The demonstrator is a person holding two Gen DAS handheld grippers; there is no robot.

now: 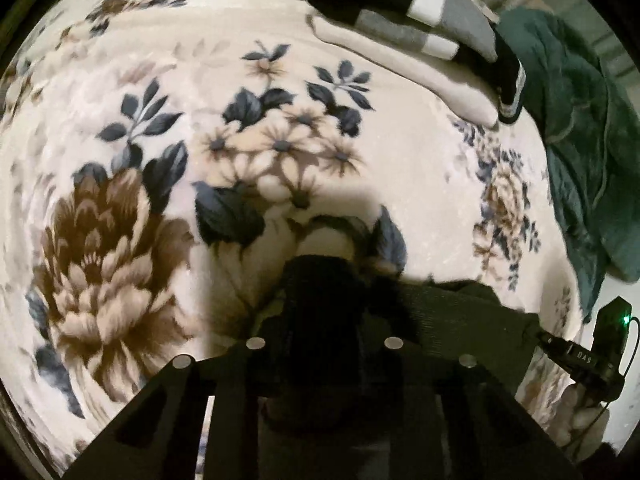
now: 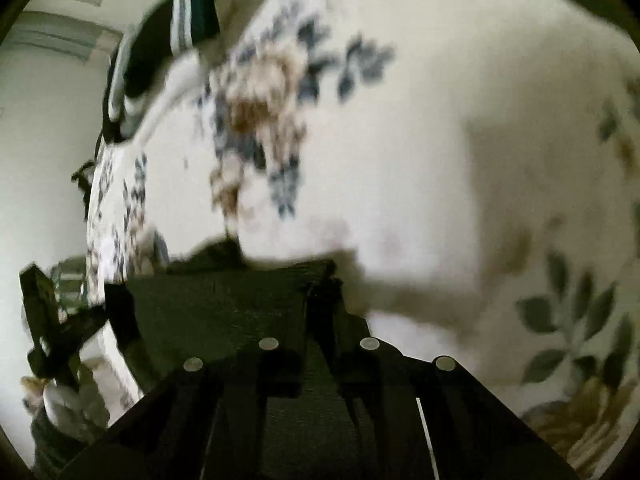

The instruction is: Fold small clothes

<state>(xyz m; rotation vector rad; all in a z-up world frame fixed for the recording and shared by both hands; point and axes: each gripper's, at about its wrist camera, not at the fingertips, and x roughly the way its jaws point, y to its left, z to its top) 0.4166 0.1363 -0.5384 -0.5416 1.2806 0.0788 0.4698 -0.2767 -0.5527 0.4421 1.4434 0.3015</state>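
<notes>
A dark garment (image 1: 460, 312) is stretched taut between my two grippers, low over the bed, its ribbed cloth flat and wide. Far off lies a folded pile: a cream piece (image 1: 400, 60) beneath a black one with grey and white stripes (image 1: 420, 12). Beside it a teal garment (image 1: 580, 140) lies crumpled.

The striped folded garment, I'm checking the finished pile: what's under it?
Under the striped folded garment lies a cream folded piece, resting on the floral blanket. Anything between them is hidden.
</notes>
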